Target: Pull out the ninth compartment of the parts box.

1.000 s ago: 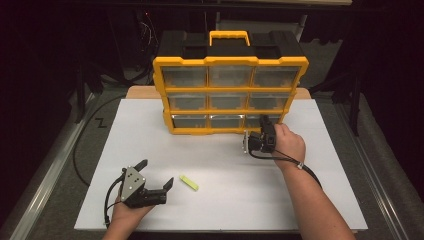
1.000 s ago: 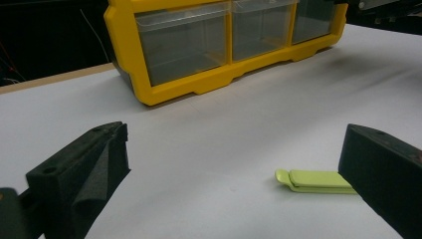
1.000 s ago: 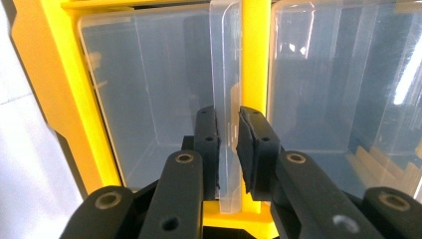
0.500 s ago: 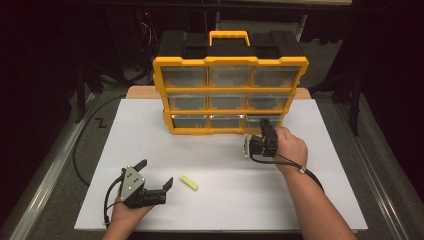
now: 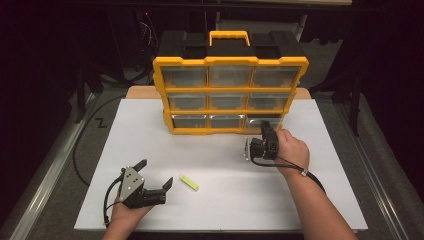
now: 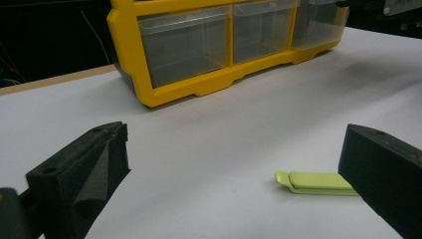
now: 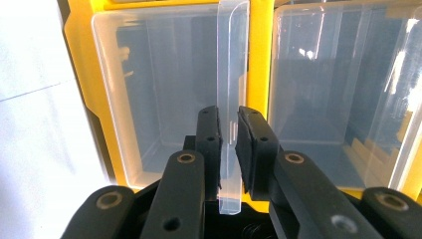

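Two hand-held grippers: right hand-held gripper (image 7: pixel 228 134) pinches clear plastic drawer handle (image 7: pixel 233 74); left hand-held gripper (image 5: pixel 154 174) gapes wide, empty.
Handle axis: runs straight along the jaws.

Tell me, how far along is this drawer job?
Early stage. Done: the right gripper has clamped the clear plastic drawer's pull tab on the yellow organizer cabinet. In hand: opening it. Left: the small lime-green plastic clip lies untouched beside the open left gripper.

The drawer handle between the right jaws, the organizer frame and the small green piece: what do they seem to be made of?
The drawer handle looks like clear, glossy plastic: the drawer shows through it. The organizer frame seems to be yellow moulded plastic with a smooth, slightly shiny finish. The green piece is probably matte plastic, pale lime and smooth; its exact material cannot be told.
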A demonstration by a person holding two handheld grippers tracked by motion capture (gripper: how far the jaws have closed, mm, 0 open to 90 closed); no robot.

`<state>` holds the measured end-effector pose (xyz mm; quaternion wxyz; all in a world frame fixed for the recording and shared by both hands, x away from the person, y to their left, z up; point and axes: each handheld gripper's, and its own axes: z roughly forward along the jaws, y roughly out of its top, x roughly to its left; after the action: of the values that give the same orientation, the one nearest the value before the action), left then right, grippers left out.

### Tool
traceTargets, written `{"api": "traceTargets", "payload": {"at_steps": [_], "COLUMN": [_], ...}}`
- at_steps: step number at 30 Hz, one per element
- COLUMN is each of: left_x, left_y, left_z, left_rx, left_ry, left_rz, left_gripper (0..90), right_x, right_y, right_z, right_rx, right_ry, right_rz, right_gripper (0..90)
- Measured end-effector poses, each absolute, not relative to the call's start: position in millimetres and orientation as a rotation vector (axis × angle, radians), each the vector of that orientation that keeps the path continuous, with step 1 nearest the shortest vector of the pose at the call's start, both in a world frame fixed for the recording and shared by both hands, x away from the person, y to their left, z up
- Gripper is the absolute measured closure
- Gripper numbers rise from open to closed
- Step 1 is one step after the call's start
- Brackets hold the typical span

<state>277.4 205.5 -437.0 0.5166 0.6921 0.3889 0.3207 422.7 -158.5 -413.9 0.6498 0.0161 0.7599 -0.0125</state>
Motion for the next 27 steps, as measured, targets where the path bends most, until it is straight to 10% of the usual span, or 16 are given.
{"api": "traceTargets", "payload": {"at_steps": [21,27], "left_x": [276.9,276.9], "left_y": [206.7,207.0], "left_z": [-436.1,-436.1], "left_rx": [1.660,1.659], "left_ry": [0.929,0.930], "left_rz": [0.774,0.772], "left_gripper": [0.3,0.3], "right_x": [433.7,438.1], "right_y": [-156.6,-157.8], "right_z": [-406.0,-408.4], "right_rx": [0.006,0.014], "right_ry": [1.792,1.810], "right_rz": [-0.084,-0.073], "right_gripper": [40.6,54.0]}}
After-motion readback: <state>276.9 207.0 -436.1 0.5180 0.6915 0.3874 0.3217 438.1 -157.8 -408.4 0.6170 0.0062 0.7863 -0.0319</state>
